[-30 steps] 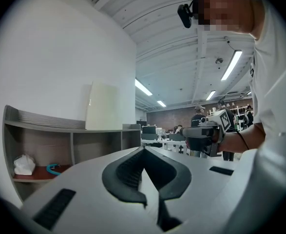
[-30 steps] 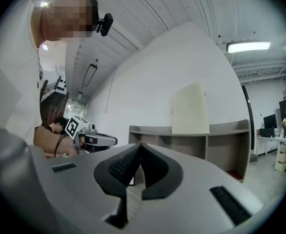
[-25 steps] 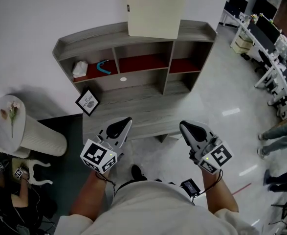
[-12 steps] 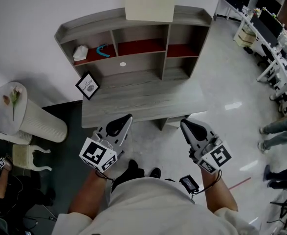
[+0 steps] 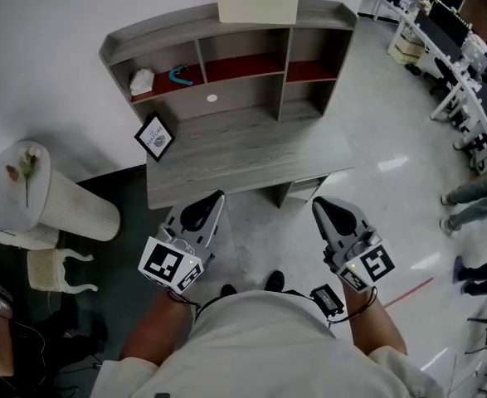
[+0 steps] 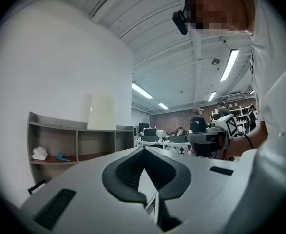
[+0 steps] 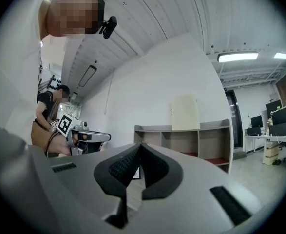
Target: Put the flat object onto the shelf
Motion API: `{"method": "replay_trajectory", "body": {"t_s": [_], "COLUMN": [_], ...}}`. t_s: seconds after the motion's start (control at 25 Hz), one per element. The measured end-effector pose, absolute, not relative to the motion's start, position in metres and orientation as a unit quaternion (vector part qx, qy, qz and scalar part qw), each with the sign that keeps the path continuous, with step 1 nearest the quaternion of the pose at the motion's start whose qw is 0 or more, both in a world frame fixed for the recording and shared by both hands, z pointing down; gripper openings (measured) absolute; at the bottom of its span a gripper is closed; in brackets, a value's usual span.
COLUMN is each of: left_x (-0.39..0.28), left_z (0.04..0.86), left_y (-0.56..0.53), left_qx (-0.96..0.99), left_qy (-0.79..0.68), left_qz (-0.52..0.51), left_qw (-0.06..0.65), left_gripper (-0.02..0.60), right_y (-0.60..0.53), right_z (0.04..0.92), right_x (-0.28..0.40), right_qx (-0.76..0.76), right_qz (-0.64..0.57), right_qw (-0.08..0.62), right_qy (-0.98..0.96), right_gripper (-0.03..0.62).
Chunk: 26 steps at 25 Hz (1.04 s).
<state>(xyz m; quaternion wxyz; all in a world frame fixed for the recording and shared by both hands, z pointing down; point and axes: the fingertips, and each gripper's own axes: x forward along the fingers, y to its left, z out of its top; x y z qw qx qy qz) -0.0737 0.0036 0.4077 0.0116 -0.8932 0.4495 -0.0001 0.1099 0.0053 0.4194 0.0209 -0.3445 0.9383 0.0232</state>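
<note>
Black frame [image 5: 154, 136] well beyond left tongs [image 5: 216, 198]

A plain white wall [image 5: 44, 40] backs a grey wooden shelf unit [image 5: 160, 31] with red-lined compartments, and a matching grey bench [image 5: 251, 152] juts out in front of it. The pale floor [image 5: 376, 148] is glossy enough to catch the lamps' glare. A dark carpet [image 5: 135, 239] covers the patch to the left, where a white ribbed pedestal [image 5: 73, 214] stands near the wall. To the right, rows of white desks [image 5: 455, 77] carry black monitors [image 5: 446, 23]. Overhead, long strip lights [image 6: 229, 65] hang under a ribbed white ceiling [image 6: 147, 13], and the far wall [image 6: 169, 121] is brick-brown.
</note>
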Motion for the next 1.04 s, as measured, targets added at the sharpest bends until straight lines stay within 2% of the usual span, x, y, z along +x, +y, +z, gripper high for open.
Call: {"method": "replay_trajectory", "body": {"t_s": [0.68, 1.04], "left_x": [-0.182, -0.204], "left_z": [0.428, 0.43], "left_y": [0.094, 0.115], "left_qx": [-0.9, -0.903], "left_qy": [0.436, 0.429], "left_qz": [-0.01, -0.008], "left_qw": [0.01, 0.022], "left_gripper": [0.012, 0.012], "right_y": [0.102, 0.128], "right_z": [0.434, 0.442], "right_x": [0.014, -0.006], "right_qx": [-0.394, -0.406], "right_qz": [0.036, 0.049], "right_qw": [0.012, 0.002], "right_qy": [0.918, 0.913], "right_gripper": [0.018, 0.018]}}
